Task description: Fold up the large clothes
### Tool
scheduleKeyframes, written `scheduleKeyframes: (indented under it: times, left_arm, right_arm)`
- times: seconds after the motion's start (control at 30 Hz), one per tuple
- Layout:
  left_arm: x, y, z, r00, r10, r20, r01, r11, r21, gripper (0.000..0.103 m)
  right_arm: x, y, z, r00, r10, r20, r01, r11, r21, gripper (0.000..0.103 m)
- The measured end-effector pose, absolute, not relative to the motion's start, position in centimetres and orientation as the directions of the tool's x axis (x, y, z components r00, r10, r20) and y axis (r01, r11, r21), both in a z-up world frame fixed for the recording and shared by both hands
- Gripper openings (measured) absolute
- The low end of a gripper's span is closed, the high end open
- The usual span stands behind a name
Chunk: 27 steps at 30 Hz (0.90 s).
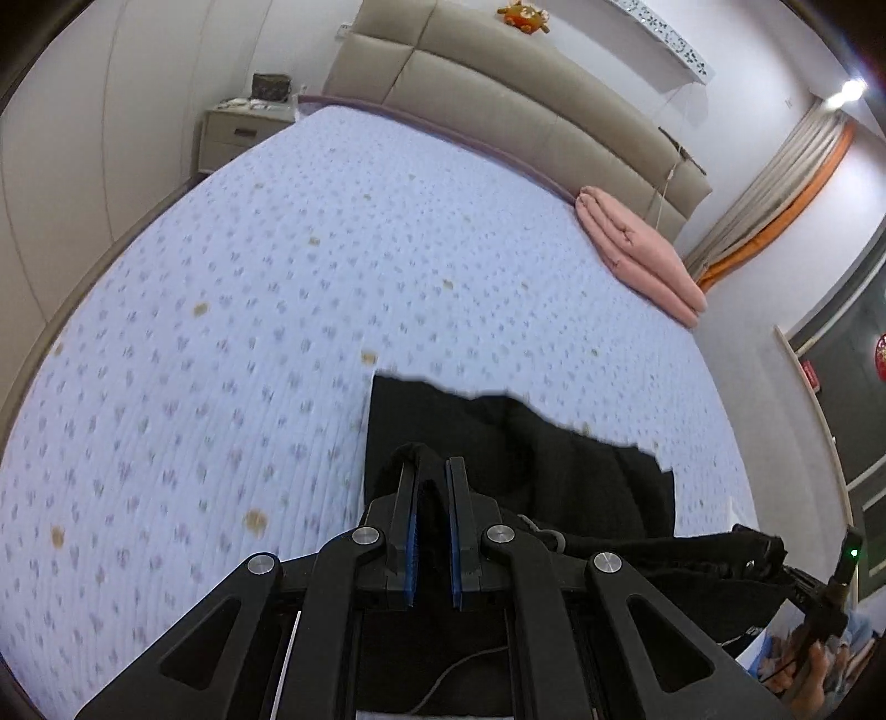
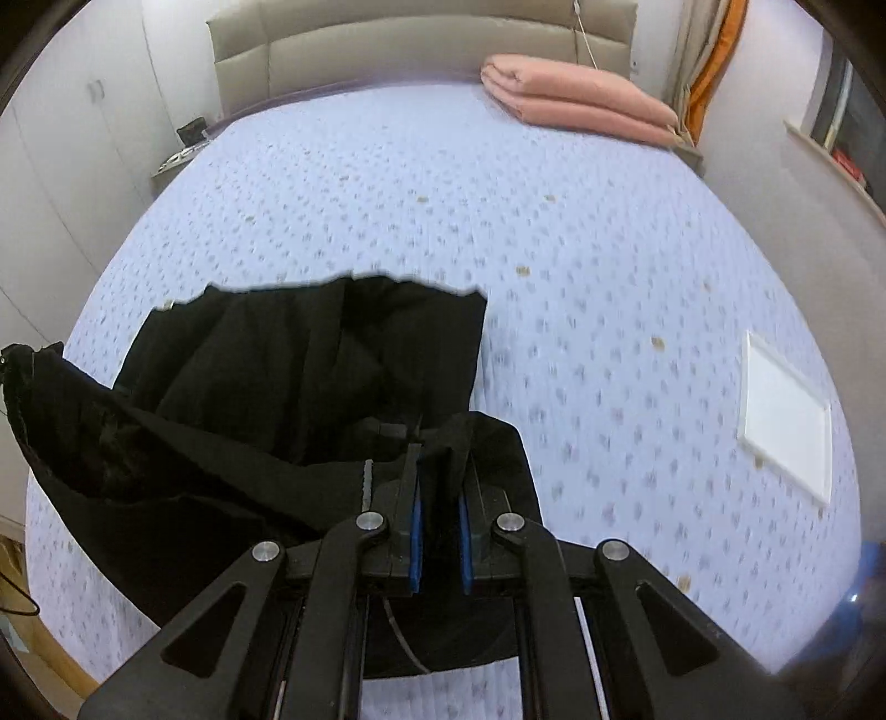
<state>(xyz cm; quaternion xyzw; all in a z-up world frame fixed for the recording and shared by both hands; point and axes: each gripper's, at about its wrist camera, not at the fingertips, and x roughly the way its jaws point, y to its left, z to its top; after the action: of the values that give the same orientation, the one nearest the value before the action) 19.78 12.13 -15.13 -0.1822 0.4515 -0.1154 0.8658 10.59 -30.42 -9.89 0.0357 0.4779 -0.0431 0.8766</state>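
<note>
Mid-fold: left tongs [image 1: 432, 471] and right tongs [image 2: 440, 454] each pinch an edge of the black garment [image 2: 310, 354] above the bed [image 2: 581, 249], so next carry both edges forward evenly.

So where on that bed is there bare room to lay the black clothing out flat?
The widest bare stretch of the bed lies beyond the black garment, up to the headboard. The pink folded blanket takes the far right corner and a white flat sheet the right edge. It is crowded near the left tool and right tool, both gripping cloth.
</note>
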Motion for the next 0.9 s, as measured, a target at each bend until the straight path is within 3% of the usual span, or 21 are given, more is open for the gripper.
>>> scheduleKeyframes:
  times: [0.2, 0.47, 0.6, 0.73, 0.9]
  left_arm:
    - [26.1, 10.6, -15.3, 0.585, -0.323, -0.744, 0.048, 0.93, -0.365, 0.009]
    - [32.7, 7.1, -26.9, 0.416, -0.204, -0.886, 0.035, 0.977, -0.208, 0.012]
    - [33.6, 7.4, -29.8, 0.375, -0.243, -0.895, 0.022, 0.967, -0.253, 0.013]
    - [33.6, 8.5, -28.6, 0.366, -0.292, -0.884, 0.022, 0.952, -0.305, 0.014]
    - [34.2, 13.5, -21.9, 0.444, -0.518, -0.731, 0.087, 0.837, -0.54, 0.025]
  right_arm:
    - [18.9, -31.5, -9.3, 0.57, -0.03, -0.821, 0.095, 0.995, 0.029, 0.011]
    - [28.3, -33.3, -20.2, 0.362, 0.023, -0.932, 0.178, 0.98, 0.093, 0.014]
    - [28.3, -33.0, -22.2, 0.347, 0.025, -0.938, 0.176, 0.98, 0.091, 0.016]
    - [28.3, -33.3, -21.4, 0.339, 0.053, -0.939, 0.176, 0.977, 0.119, 0.02]
    - [27.0, -36.8, -17.5, 0.406, 0.182, -0.895, 0.232, 0.927, 0.294, 0.04]
